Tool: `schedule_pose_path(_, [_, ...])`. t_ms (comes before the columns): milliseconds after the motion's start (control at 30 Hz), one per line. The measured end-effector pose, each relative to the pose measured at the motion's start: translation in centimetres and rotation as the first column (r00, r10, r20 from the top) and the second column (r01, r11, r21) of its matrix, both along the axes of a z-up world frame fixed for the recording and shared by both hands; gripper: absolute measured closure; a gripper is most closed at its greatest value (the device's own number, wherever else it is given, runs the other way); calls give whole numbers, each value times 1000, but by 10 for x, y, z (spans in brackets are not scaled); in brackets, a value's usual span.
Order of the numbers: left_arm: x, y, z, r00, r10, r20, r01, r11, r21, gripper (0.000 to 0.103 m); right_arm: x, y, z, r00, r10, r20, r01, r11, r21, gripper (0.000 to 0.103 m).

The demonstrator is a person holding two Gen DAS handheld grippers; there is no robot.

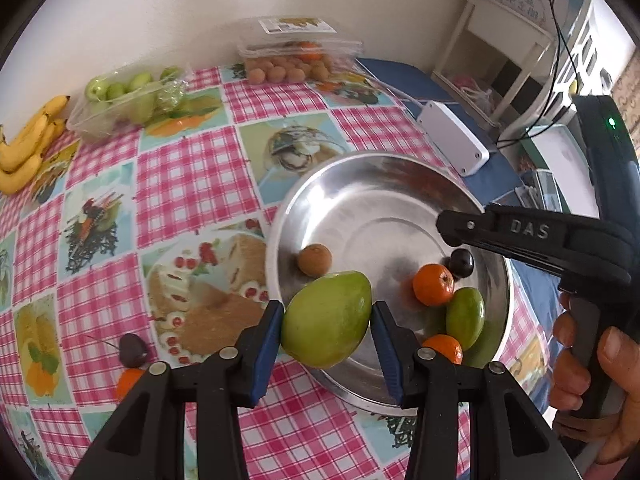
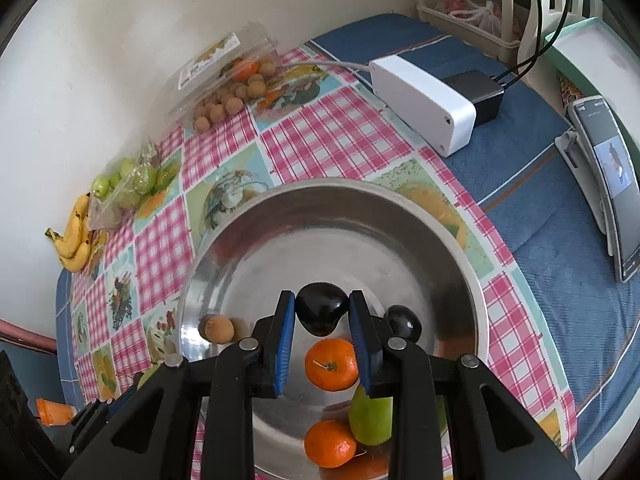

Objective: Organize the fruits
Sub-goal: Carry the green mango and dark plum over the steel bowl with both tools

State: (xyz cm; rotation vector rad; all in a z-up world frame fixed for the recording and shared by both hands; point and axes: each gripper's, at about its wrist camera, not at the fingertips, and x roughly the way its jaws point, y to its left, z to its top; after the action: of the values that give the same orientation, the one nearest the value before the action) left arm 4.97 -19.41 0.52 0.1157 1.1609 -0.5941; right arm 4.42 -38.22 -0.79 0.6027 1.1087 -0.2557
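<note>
Over the metal bowl (image 1: 384,168), the left gripper (image 1: 326,320) clamps a green fruit (image 1: 326,318) across its firm, smooth middle; the right gripper (image 2: 322,314) pinches a dark plum (image 2: 320,308), soft and easily bruised.

The raised letters "DAS" stand on the black arm of the right hand-held gripper (image 1: 454,227), at the right of the left wrist view. Far right, a pale plaque (image 1: 520,2) atop the white shelf unit (image 1: 494,46) carries characters too blurred to read. The printed label (image 1: 296,25) on the clear plastic fruit box (image 1: 298,54) at the far edge of the surface is likewise unreadable.
</note>
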Motion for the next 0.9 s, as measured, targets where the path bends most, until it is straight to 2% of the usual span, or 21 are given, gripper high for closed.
schedule_pose_path(367, [1, -9, -18, 1000, -7, 0, 7, 1000, 8, 55, 12, 9, -13, 1000, 21, -23, -22, 999, -38, 74])
schedule_pose_path(900, [-1, -12, -23, 1000, -28, -11, 29, 1000, 10, 55, 18, 12, -23, 998, 24, -54, -26, 999, -37, 74])
